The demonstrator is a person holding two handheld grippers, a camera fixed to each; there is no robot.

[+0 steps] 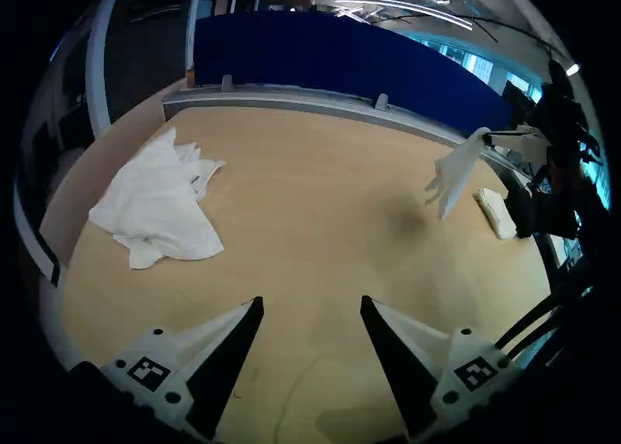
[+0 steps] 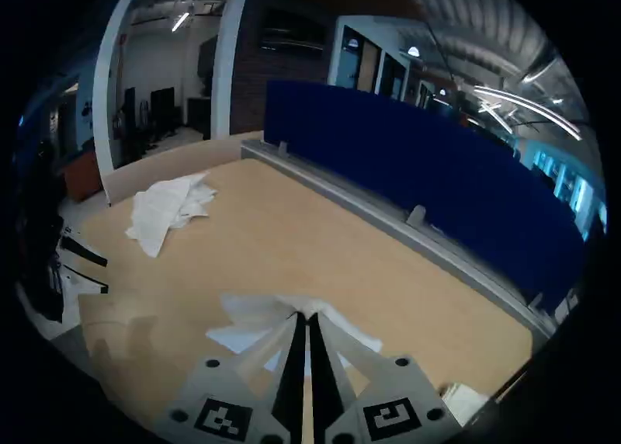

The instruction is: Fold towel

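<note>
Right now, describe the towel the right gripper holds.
Find the wooden table before the blue partition, then its right end in the left gripper view. The held towel hangs in the air from the right gripper; the crumpled pile and the folded towel lie on the table.

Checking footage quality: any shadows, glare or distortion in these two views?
Left gripper view: fisheye bows the blue divider; a soft shadow lies on the table near the hanging towel. Right gripper view: ceiling light strips glare; edges darken.

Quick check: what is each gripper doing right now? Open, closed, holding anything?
Left gripper: open, holding nothing.
Right gripper: shut on a white cloth towel.
</note>
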